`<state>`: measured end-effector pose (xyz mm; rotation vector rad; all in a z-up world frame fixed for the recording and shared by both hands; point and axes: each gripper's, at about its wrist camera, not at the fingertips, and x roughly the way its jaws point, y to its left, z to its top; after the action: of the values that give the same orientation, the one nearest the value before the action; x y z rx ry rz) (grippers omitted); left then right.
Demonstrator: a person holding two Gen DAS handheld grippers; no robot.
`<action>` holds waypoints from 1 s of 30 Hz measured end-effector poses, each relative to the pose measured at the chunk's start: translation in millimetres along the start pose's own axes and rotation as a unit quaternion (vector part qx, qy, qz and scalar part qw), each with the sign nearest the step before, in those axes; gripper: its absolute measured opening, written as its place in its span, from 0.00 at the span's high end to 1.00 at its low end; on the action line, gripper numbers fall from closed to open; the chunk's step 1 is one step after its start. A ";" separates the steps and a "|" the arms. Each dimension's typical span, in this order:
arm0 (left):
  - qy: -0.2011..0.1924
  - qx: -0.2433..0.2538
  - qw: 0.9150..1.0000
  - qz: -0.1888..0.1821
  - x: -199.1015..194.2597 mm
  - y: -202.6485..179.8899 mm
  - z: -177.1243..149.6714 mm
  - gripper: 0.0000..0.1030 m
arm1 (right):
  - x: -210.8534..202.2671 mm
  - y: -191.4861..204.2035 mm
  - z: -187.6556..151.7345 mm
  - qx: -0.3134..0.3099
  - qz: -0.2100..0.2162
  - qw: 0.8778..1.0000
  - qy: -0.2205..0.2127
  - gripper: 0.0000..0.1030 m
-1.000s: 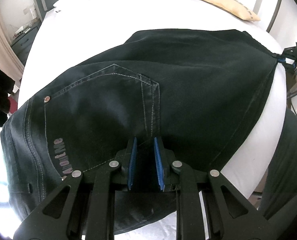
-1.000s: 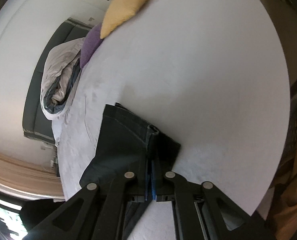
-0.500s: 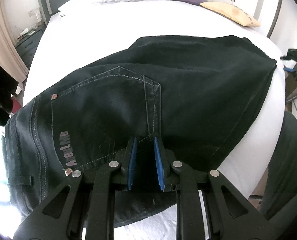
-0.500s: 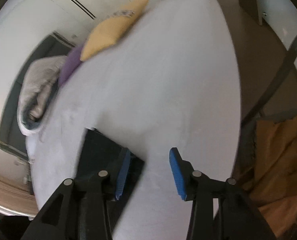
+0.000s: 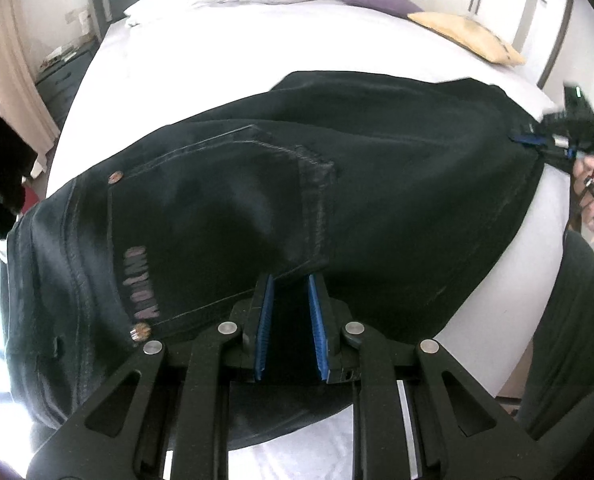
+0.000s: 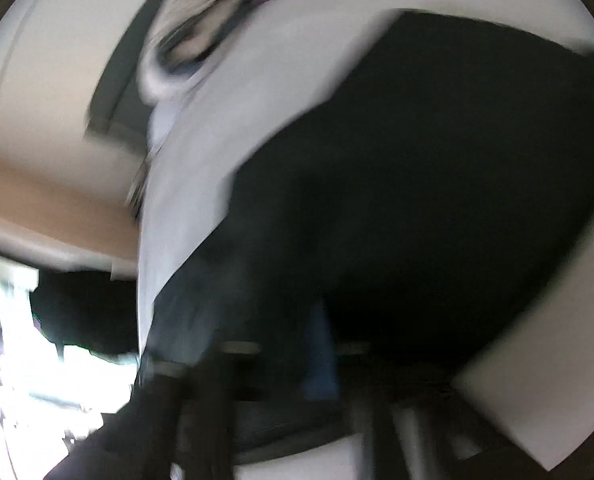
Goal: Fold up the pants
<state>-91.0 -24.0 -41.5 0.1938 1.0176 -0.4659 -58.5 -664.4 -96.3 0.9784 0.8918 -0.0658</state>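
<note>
Left wrist view: the left gripper (image 5: 290, 328) is clamping the black pants (image 5: 377, 184) at lower centre; they lie folded once across the bed (image 5: 201, 68).

Right wrist view: heavily blurred; the right gripper (image 6: 321, 356) has just been closing, jaws now closed, grip undetermined. Further folds are remaining.

Right gripper (image 5: 531, 139) released pants (image 5: 377, 168), seemingly regripped.

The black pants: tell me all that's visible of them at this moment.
The black pants are dark denim, lying spread on the white bed, back pocket up, with pale stitching, copper rivets and pinkish lettering. The left gripper pinches fabric at the near edge. The right gripper is at the far right hem.
</note>
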 end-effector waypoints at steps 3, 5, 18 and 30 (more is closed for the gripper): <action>-0.005 -0.013 1.000 -0.009 -2.2 7.0 -7.0 0.83 | -44.3 -29.4 14.8 0.046 -0.071 0.990 -0.109 1.00; -0.008 -0.016 1.000 -0.007 -3.8 6.9 -9.6 0.83 | -69.1 -28.7 21.0 0.067 -0.123 0.978 -0.157 0.90; -0.003 -0.023 1.000 0.000 3.4 4.3 -4.1 0.83 | 97.6 172.5 -47.9 -0.164 0.102 0.972 0.137 0.49; -0.002 -0.022 1.000 0.002 6.0 7.0 -5.2 0.83 | 20.8 8.8 119.5 0.059 -0.100 0.989 -0.088 0.99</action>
<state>-89.2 -17.6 -49.8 0.1565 1.0218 -0.4397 33.6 -741.0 -75.1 0.9734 0.8279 -0.3734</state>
